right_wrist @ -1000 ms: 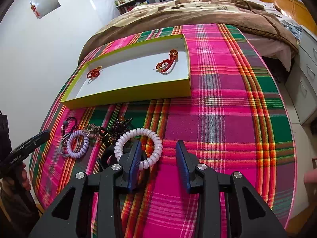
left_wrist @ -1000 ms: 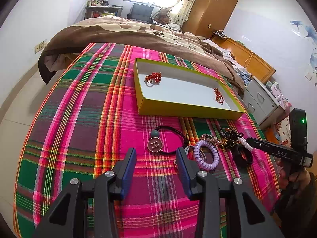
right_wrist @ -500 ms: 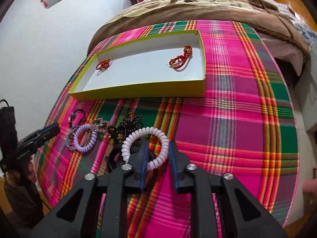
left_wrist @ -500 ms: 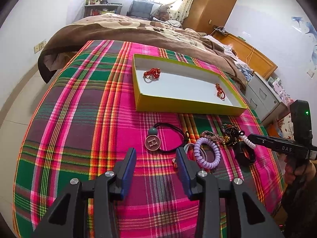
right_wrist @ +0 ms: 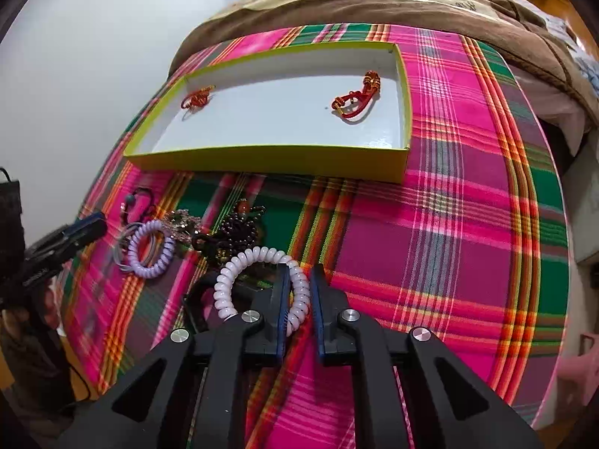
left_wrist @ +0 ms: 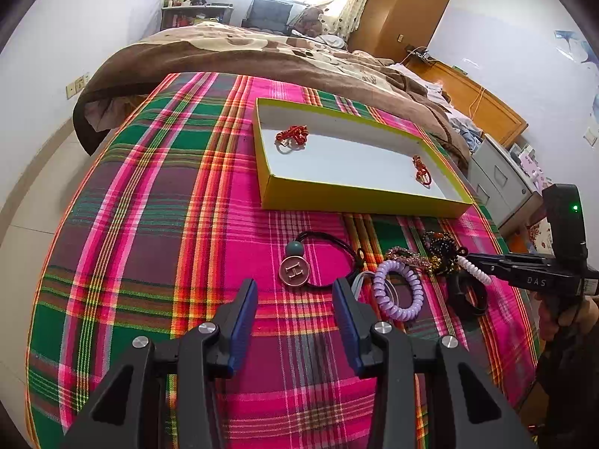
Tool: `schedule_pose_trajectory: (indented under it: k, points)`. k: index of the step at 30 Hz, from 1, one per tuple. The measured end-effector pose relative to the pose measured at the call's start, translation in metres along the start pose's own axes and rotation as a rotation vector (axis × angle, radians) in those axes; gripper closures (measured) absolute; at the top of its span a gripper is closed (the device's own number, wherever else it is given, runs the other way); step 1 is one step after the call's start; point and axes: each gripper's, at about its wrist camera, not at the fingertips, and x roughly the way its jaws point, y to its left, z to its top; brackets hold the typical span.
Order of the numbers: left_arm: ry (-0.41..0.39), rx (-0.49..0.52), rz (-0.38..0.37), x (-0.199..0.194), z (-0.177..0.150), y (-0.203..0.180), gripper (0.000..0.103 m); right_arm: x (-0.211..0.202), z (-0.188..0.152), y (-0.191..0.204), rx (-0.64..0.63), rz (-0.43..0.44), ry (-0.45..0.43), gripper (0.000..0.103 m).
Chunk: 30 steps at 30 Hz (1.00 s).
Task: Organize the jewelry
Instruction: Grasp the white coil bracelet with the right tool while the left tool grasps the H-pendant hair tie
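Now, from your left wrist camera, your left gripper (left_wrist: pixel 295 295) hung with its blue-padded fingers (left_wrist: pixel 245 307) spread wide and nothing between them, above the pink, green and orange plaid cloth (left_wrist: pixel 157 224). Just past the tips lay a black cord hair tie with a round copper-coloured disc (left_wrist: pixel 294 271) that bore a raised letter "H", a grey-green bead beside the disc. To its right sat a lilac spiral coil hair band (left_wrist: pixel 398 290), then a tangle of dark and gold beaded pieces (left_wrist: pixel 438 250). Beyond them stood the shallow yellow-green cardboard box with a white floor (left_wrist: pixel 359 196); a small red knotted ornament (left_wrist: pixel 292 135) rested near its far left corner and a second red piece (left_wrist: pixel 421 170) near its right wall. At the right edge, your right gripper (left_wrist: pixel 472 262) carried the letters "DAS" on its side and a green light on its housing.

From your right wrist camera, the right gripper (right_wrist: pixel 299 299) had its jaws closing on a pale pink spiral coil hair band (right_wrist: pixel 239 265), the near side of the coil sitting between the two pads and pressed by them. That band lay on the cloth, well short of the box (right_wrist: pixel 269 159), with the lilac coil and the beads to its left. Writing on the left gripper (right_wrist: pixel 80 232), at the left edge, was too blurred to read.
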Motion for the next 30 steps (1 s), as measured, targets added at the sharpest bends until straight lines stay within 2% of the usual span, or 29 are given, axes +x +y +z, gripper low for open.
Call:
schedule_pose_trajectory:
  k: [10, 17, 22, 30]
  points:
    - [0.026, 0.013, 0.008, 0.007, -0.001, 0.0, 0.062, 0.006, -0.003, 0.03, -0.166, -0.187, -0.002, 0.093]
    - [0.023, 0.01, 0.016, 0.009, 0.003, 0.003, 0.062, 0.002, -0.005, 0.023, -0.123, -0.22, -0.04, 0.094]
    - [0.021, 0.019, 0.028, 0.014, 0.009, 0.002, 0.062, -0.013, -0.01, 0.014, -0.059, -0.197, -0.091, 0.094]
    - [0.027, 0.122, 0.121, 0.027, 0.01, -0.016, 0.062, -0.027, -0.008, 0.006, 0.006, -0.178, -0.143, 0.094]
